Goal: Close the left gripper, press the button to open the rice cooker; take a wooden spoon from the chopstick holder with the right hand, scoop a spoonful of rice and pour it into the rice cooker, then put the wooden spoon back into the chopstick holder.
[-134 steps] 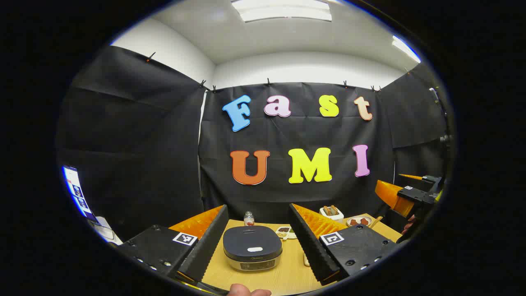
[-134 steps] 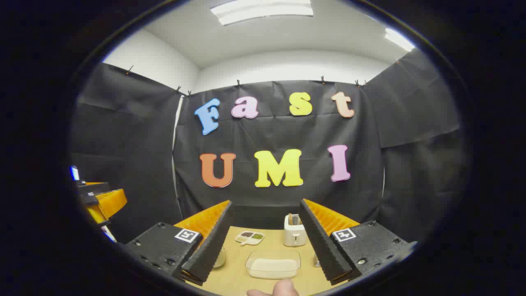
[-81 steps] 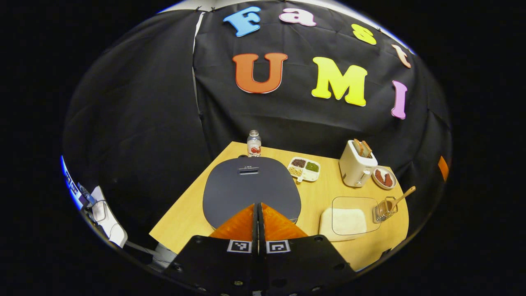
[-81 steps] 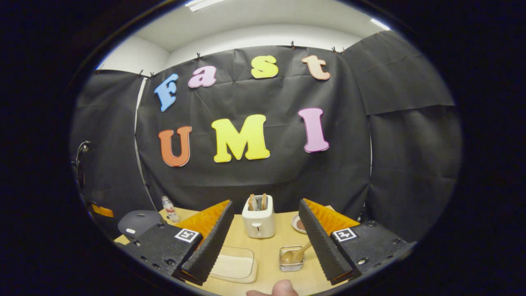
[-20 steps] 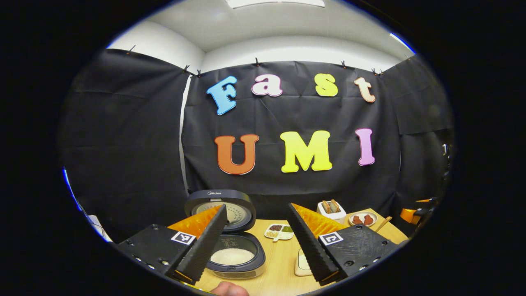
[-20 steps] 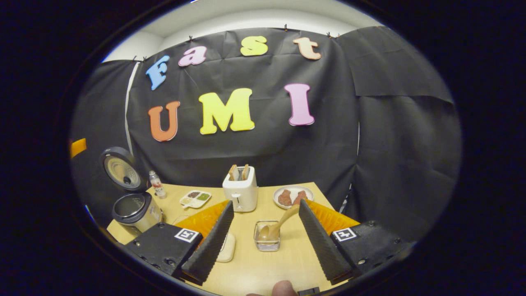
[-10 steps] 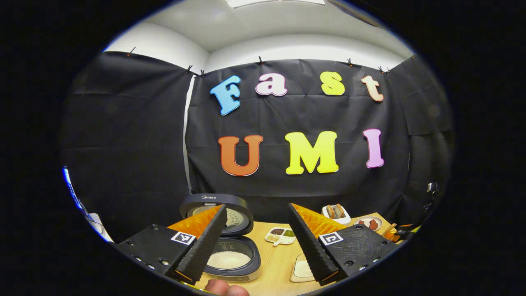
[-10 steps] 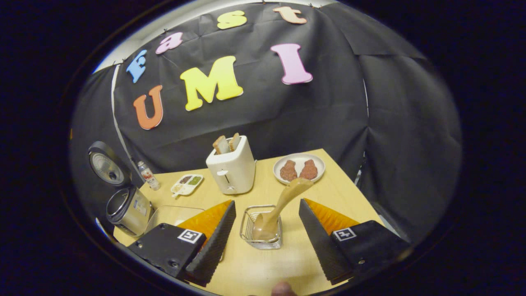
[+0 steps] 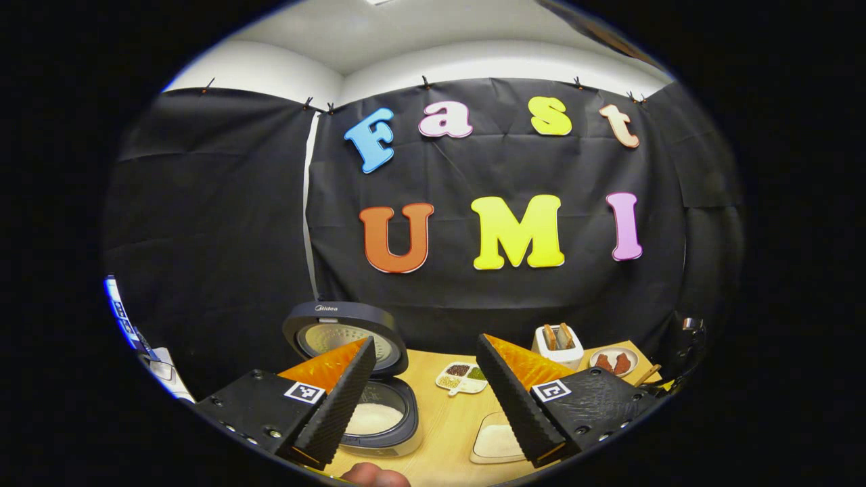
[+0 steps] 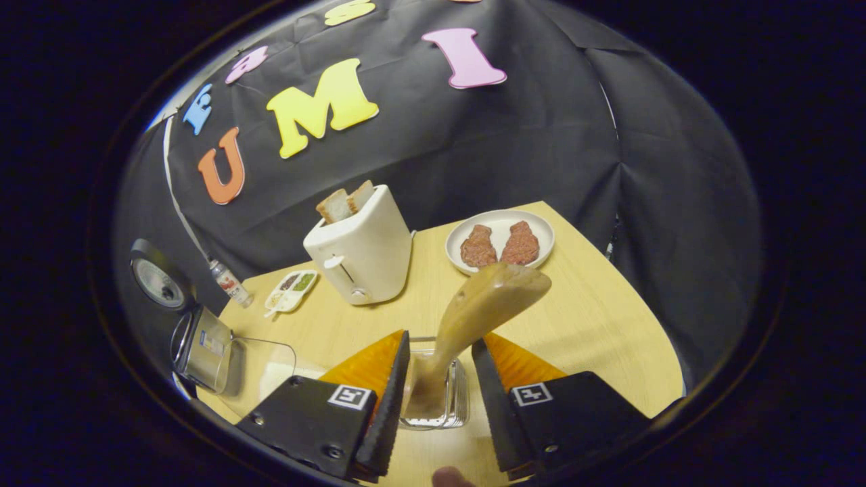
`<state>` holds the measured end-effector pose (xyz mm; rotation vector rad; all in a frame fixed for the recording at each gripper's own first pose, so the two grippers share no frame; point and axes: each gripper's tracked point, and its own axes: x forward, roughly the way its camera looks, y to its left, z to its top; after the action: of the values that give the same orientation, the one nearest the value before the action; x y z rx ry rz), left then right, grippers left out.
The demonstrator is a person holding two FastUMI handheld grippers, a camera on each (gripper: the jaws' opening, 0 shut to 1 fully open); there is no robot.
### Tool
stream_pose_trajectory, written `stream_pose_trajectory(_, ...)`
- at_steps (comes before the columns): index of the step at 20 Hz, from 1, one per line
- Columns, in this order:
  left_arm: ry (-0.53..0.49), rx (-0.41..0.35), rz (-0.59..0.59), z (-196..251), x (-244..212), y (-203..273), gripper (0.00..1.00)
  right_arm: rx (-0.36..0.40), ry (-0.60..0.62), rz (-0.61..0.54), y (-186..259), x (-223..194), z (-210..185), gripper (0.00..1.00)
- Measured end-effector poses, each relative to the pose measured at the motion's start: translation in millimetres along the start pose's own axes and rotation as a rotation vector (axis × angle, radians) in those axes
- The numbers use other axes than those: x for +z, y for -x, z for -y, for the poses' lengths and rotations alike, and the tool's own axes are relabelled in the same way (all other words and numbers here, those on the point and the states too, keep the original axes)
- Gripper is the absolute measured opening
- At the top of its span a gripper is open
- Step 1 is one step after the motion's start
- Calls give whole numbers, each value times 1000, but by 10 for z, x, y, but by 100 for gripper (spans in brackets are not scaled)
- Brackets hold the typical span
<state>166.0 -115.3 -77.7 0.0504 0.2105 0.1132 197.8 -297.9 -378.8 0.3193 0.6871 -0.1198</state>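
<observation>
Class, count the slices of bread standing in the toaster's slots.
2. Both slices of bread stand side by side in the top of the white toaster, left of the plate. Any others deeper inside would be hidden.

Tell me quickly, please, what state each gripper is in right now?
Left gripper: open, holding nothing, above the open rice cooker.
Right gripper: open, fingers either side of the wooden spoon, not yet pressing on it.
</observation>
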Motion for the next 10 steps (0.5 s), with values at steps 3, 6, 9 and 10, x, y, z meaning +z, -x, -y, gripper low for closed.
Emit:
stream_pose_trajectory(3, 12, 36, -3, -105, 6, -13, 96, 5, -17, 3, 8, 0, -14, 37)
stream_pose_trajectory(6, 20, 45, -1, -133, -17, -5, 96, 24, -7, -20, 37, 12, -115, 18)
stream_pose_trajectory(9, 29, 47, 10, -192, -2, 19, 95, 31, 12, -26, 115, 70, -218, 12)
stream_pose_trajectory(10, 28, 46, 20, -223, 14, 29, 96, 21, 22, -14, 153, 135, -224, 11)
